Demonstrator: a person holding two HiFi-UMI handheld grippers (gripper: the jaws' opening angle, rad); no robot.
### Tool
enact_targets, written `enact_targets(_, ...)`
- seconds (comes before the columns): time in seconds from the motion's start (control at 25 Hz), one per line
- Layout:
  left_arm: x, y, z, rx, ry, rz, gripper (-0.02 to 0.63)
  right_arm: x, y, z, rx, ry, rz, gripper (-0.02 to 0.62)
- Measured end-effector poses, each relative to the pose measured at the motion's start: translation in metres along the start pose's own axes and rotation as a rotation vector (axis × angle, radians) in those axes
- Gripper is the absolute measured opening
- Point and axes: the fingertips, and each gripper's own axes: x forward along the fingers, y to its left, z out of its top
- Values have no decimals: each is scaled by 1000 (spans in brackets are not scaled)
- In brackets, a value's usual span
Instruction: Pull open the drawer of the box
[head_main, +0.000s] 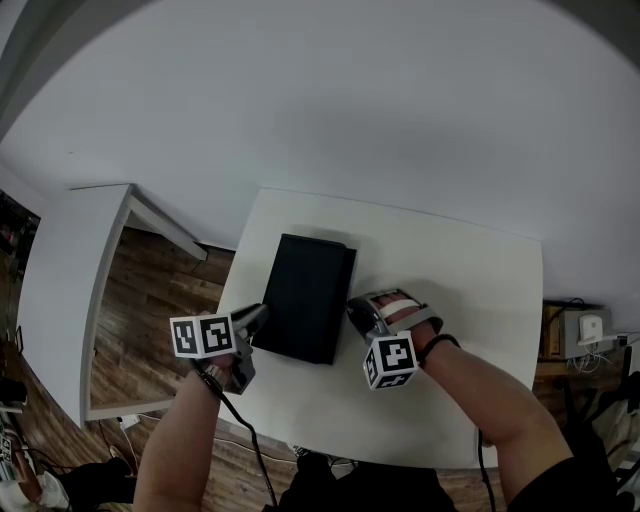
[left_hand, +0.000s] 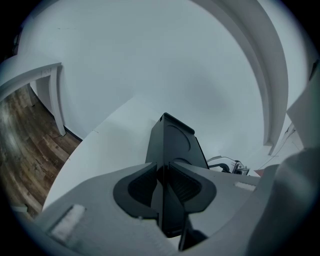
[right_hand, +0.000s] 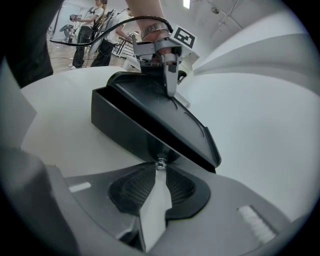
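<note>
Black box (head_main: 305, 295) flat on the white surface (head_main: 450, 300), roughly mid-surface, long axis running near to far. Small shiny knob (right_hand: 160, 163) low on the box's right face, toward the near end. Drawer not visibly pulled out in the head view; dark slot under the top panel in the right gripper view, but cannot tell if that is a drawer gap.

Right gripper (head_main: 358, 312) just right of the box at its near end, angled down, fingers (right_hand: 137, 187) pinched in on the knob at their tips, with a thin wedge of white surface showing between them behind it. Marker cube (head_main: 390, 360) on top, with the person's right hand and forearm behind it.

Left gripper (head_main: 258, 318) at the box's near left corner, also angled down. Fingers (left_hand: 142, 185) clenched on the box edge, black wall running straight between the pads. Seen from the right gripper view, clamped on the box's far side. Marker cube (head_main: 203, 335) to its left, cable (head_main: 250, 440) trailing off toward the near edge.

Second white table (head_main: 60, 280) to the left, apart from the main surface, with wood floor (head_main: 150, 300) between and under them. Plain pale wall beyond the far edge. People (right_hand: 90, 25) standing in the background of the right gripper view, small and unclear.
</note>
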Motion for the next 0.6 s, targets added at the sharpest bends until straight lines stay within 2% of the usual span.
enact_targets(0.6,0,0,1,-1,-6,-1,86,-24,5,-29,5,20,-28,69)
